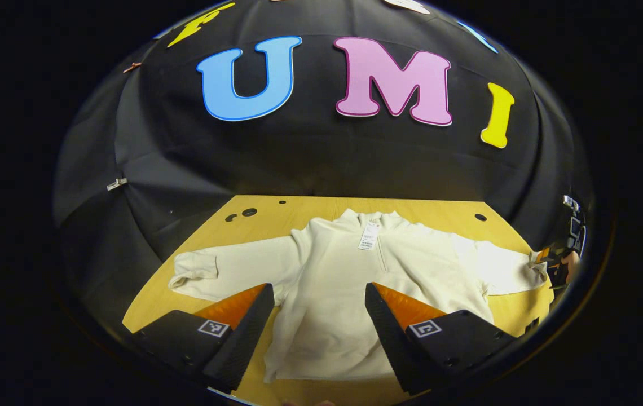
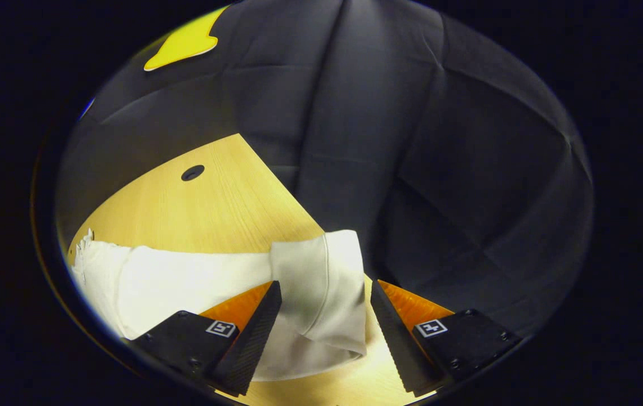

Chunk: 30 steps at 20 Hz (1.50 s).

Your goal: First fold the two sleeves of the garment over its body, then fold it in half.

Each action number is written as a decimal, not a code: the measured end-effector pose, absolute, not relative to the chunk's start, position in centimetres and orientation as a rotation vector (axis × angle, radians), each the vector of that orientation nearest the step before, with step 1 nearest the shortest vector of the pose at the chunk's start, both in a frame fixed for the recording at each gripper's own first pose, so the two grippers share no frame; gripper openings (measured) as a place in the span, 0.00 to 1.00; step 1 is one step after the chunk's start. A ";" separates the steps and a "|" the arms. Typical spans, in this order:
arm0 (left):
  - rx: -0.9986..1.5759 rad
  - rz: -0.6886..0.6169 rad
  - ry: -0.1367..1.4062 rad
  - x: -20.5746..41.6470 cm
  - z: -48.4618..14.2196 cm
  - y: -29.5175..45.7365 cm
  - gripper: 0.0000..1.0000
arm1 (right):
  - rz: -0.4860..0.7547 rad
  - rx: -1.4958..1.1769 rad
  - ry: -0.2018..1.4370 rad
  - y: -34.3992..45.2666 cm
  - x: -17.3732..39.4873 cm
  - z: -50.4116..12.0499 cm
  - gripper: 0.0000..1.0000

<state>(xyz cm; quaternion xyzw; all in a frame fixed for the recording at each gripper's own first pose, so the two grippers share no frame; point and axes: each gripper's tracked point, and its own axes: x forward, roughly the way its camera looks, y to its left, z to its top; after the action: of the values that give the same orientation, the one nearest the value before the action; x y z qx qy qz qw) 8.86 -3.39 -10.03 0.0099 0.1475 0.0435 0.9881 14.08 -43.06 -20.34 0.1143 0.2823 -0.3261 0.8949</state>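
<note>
A cream sweatshirt [image 1: 344, 282] lies flat on the wooden table [image 1: 299, 211], collar away from me, with a paper tag [image 1: 368, 235] at the neck. Its left sleeve [image 1: 225, 268] stretches out sideways; its right sleeve [image 1: 502, 265] reaches the table's right edge. My left gripper [image 1: 319, 293] hangs open above the lower body of the garment. In the right gripper view, my right gripper [image 2: 326, 290] is open around the cuff [image 2: 327, 282] of the right sleeve [image 2: 186, 276], not pressing it. The right gripper and a hand [image 1: 567, 254] also show far right in the left gripper view.
The table [image 2: 208, 208] has round holes near its back edge [image 1: 249, 212] [image 2: 192, 172]. Black cloth walls close in behind and beside the table. The sleeve's cuff lies close to the table's right edge.
</note>
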 end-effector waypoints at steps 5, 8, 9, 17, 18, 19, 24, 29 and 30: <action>0.027 0.085 0.295 8.8 -10.1 -3.7 0.99 | -0.659 0.381 0.581 -42.5 14.4 -21.8 0.95; 0.023 0.079 0.294 8.9 -10.0 -3.9 0.99 | -0.584 0.388 0.591 -40.5 16.2 -22.2 0.61; 0.023 0.081 0.295 8.8 -10.1 -3.9 0.99 | -0.580 0.376 0.585 -40.3 16.4 -22.2 0.43; -0.006 0.120 0.291 8.0 -9.3 -3.0 0.99 | -0.397 0.275 0.585 -34.6 18.3 -19.1 0.10; -0.006 0.126 0.282 7.9 -9.1 -2.4 0.99 | -0.360 0.253 0.560 -33.0 18.9 -16.7 0.10; -0.016 0.131 0.277 7.9 -9.0 -2.1 0.99 | -0.336 0.235 0.541 -32.2 19.4 -15.1 0.10; -0.066 0.161 0.241 6.7 -8.6 0.0 1.00 | -0.165 0.190 0.428 -23.6 23.5 -6.9 0.10; -0.136 0.234 0.221 4.4 -8.8 3.5 1.00 | -0.022 0.134 0.389 -13.8 26.6 -3.1 0.10; -0.139 0.244 0.220 4.0 -9.0 4.2 1.00 | 0.004 0.121 0.387 -12.3 26.9 -2.8 0.09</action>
<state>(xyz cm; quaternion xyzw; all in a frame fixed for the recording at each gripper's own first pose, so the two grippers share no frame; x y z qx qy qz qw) 4.05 4.15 -9.01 -0.0694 0.1095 0.1211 0.9841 26.93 -12.26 -2.80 0.0602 0.1922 0.0019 0.9795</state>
